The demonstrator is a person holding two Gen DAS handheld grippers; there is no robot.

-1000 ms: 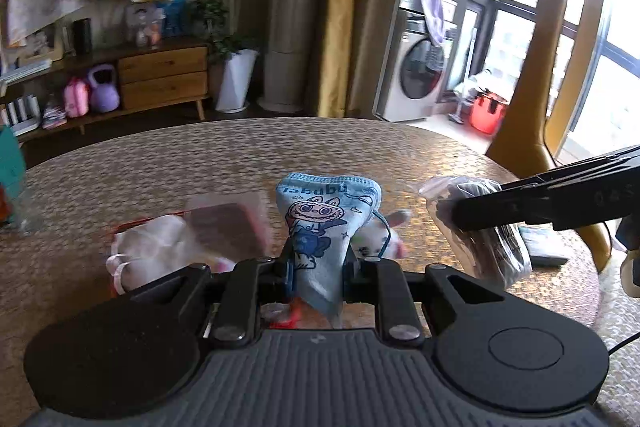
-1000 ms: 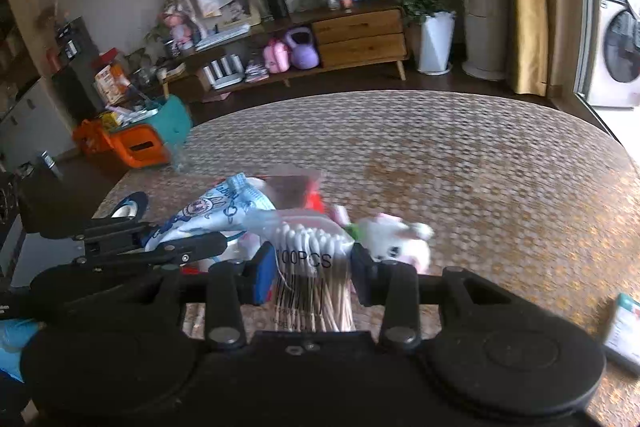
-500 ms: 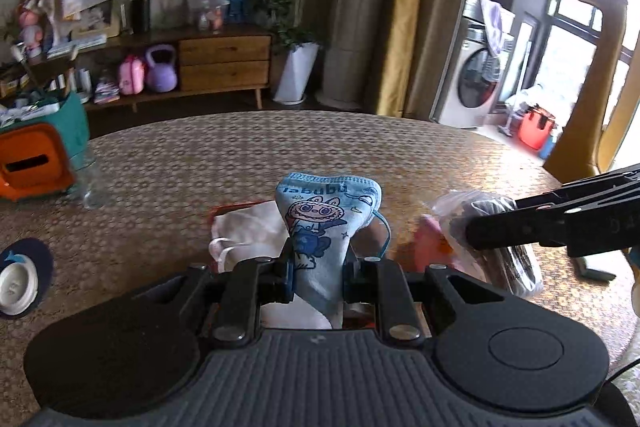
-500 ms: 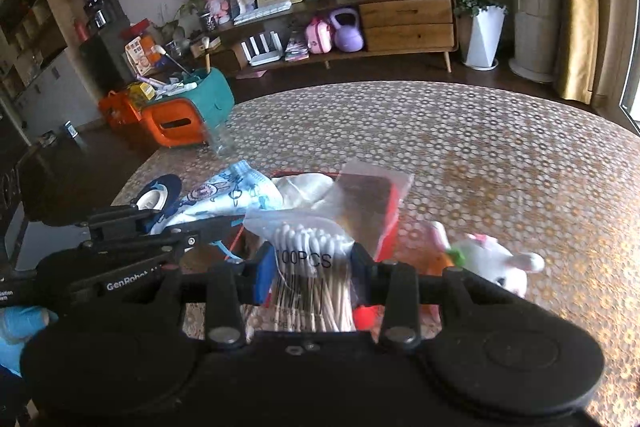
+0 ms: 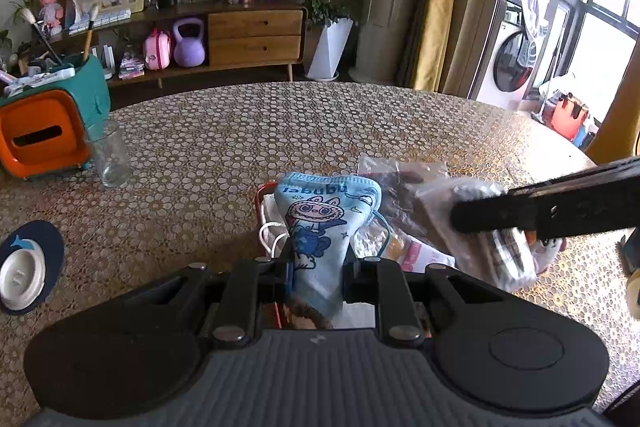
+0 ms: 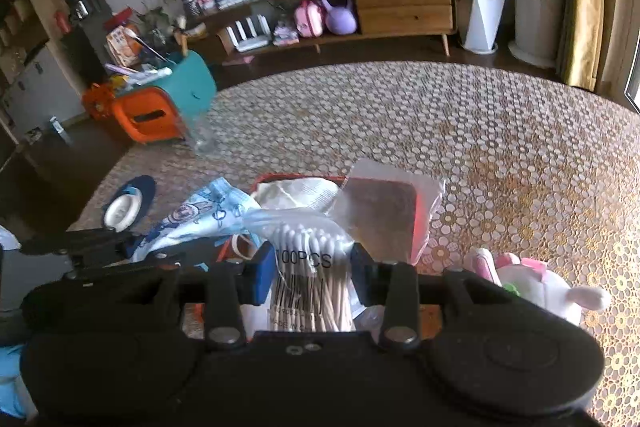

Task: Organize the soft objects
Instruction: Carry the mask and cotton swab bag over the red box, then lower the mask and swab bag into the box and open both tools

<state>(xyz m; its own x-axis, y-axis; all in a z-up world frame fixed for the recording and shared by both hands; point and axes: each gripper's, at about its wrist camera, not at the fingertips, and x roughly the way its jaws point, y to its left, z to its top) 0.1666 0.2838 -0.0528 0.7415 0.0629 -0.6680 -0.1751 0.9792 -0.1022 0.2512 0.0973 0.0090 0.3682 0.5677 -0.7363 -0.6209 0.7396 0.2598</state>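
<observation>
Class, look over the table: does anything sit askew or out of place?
Yes. A clear packet leans tilted over the red tray's edge, and a plush toy lies outside it on the table.

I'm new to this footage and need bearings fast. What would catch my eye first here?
The blue cartoon face mask pinched in the left gripper, and the bag of cotton swabs clamped in the right gripper. Both hang over a red-rimmed tray of soft things on the patterned table; a white plush toy lies beside it.
</observation>
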